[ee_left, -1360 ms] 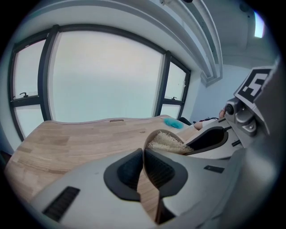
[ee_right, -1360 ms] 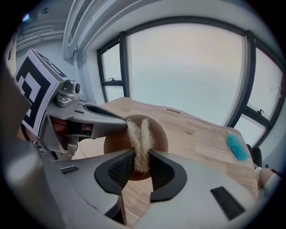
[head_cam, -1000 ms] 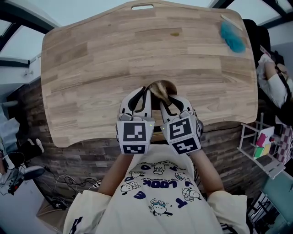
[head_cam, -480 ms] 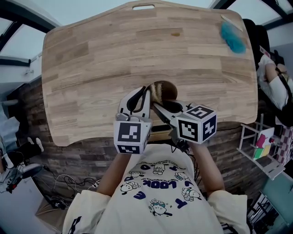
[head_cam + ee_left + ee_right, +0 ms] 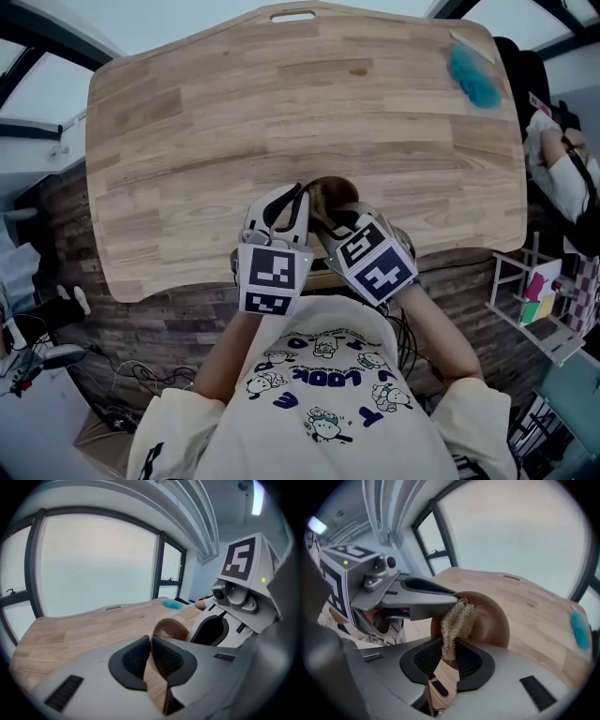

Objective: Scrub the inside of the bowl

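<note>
Two grippers sit side by side at the near edge of the table (image 5: 281, 94), both tilted down. The left gripper (image 5: 151, 641) pinches the rim of the brown bowl (image 5: 330, 190). The right gripper (image 5: 450, 645) squeezes a scrubber (image 5: 458, 618) and holds it inside the bowl.

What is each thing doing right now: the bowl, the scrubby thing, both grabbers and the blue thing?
bowl: tipped up, rim pinched.
scrubber: clamped, poking into the bowl.
left gripper: shut on the bowl's rim.
right gripper: shut on the scrubber.
blue thing: lying loose at the far corner of the table.
</note>
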The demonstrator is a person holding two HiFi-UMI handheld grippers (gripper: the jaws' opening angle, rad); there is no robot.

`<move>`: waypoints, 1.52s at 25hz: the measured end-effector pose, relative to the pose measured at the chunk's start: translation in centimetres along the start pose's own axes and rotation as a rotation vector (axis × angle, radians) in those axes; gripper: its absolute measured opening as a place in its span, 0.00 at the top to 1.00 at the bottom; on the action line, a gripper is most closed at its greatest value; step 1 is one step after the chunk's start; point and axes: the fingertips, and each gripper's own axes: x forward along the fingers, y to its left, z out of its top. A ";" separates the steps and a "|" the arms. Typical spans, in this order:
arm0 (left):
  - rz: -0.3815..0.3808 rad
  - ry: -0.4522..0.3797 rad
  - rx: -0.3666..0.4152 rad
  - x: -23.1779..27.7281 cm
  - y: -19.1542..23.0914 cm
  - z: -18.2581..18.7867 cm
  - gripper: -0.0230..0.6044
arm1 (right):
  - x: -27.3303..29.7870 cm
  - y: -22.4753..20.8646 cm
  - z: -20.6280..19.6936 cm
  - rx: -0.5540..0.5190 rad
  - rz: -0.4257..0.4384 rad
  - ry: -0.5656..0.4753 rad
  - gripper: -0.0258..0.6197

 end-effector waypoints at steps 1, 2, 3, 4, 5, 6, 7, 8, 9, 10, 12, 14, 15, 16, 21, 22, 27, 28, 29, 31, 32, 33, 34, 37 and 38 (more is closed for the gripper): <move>-0.011 0.017 0.016 0.1 0.0 -0.2 0.89 | 0.2 0.1 -0.4 -0.066 -0.021 0.037 0.83; -0.025 0.037 0.034 0.1 -0.1 -0.5 0.89 | 0.4 0.1 -0.9 -0.137 -0.041 0.077 0.83; -0.044 0.061 0.051 0.2 -0.3 -1.0 0.89 | 0.6 0.1 -1.5 -0.207 -0.058 0.119 0.83; -0.069 0.088 0.066 0.3 -0.5 -1.5 0.89 | 0.8 0.2 -2.2 -0.272 -0.069 0.159 0.83; -0.099 0.118 0.077 0.5 -0.9 -2.0 0.89 | 0.9 0.2 -2.9 -0.327 -0.074 0.197 0.83; -0.134 0.148 0.085 0.7 -1.3 -2.6 0.89 | 1.0 0.3 -3.7 -0.376 -0.075 0.231 0.83; -0.171 0.176 0.091 0.8 -1.7 -3.2 0.89 | 1.1 0.4 -4.4 -0.423 -0.076 0.260 0.83; -0.207 0.200 0.094 1.0 -2.0 -3.7 0.89 | 1.2 0.4 -5.0 -0.470 -0.078 0.283 0.83; -0.241 0.220 0.094 1.1 -2.3 -4.0 0.89 | 1.2 0.4 -5.5 -0.520 -0.083 0.301 0.83; -0.271 0.236 0.091 1.1 -2.6 -4.2 0.88 | 1.2 0.4 -5.8 -0.572 -0.091 0.316 0.83; -0.320 0.262 0.084 1.2 -3.0 -4.4 0.88 | 1.1 0.2 -6.3 -0.669 -0.109 0.342 0.83; -0.360 0.284 0.081 1.3 -3.4 -4.5 0.87 | 0.9 0.0 -6.7 -0.747 -0.120 0.359 0.83; -0.376 0.294 0.079 1.4 -3.5 -4.6 0.87 | 0.9 -0.1 -6.8 -0.779 -0.124 0.363 0.83; -0.391 0.305 0.076 1.4 -3.6 -4.7 0.87 | 0.8 -0.1 -6.8 -0.812 -0.128 0.365 0.83; -0.466 0.363 0.055 1.5 -4.1 -5.0 0.86 | 0.4 -0.3 -7.0 -1.059 -0.179 0.375 0.83; -0.478 0.374 0.056 1.6 -4.2 -5.0 0.86 | 0.3 -0.4 -6.9 -1.125 -0.197 0.375 0.83; -0.539 0.469 0.132 1.8 -4.6 -5.8 0.86 | 0.5 0.1 -6.6 -1.470 -0.262 0.329 0.83; -0.546 0.486 0.147 1.8 -4.7 -6.0 0.86 | 0.5 0.1 -6.4 -1.545 -0.281 0.315 0.83; -0.552 0.502 0.156 1.8 -4.7 -6.2 0.86 | 0.4 0.2 -6.2 -1.610 -0.297 0.299 0.83; -0.566 0.539 0.155 1.7 -4.7 -6.7 0.86 | 0.3 0.5 -5.9 -1.719 -0.322 0.256 0.83; -0.573 0.556 0.148 1.7 -4.7 -6.9 0.86 | 0.3 0.6 -5.8 -1.754 -0.332 0.237 0.83; -0.578 0.565 0.138 1.7 -4.7 -7.0 0.86 | 0.3 0.6 -5.7 -1.766 -0.341 0.224 0.83; -0.578 0.563 0.126 1.7 -4.7 -6.9 0.86 | 0.3 0.4 -5.6 -1.747 -0.346 0.217 0.83; -0.571 0.511 0.075 2.0 -4.6 -6.1 0.86 | 0.4 -0.1 -5.4 -1.529 -0.305 0.235 0.84; -0.572 0.488 0.056 2.1 -4.6 -5.8 0.86 | 0.5 -0.2 -5.9 -1.417 -0.257 0.264 0.83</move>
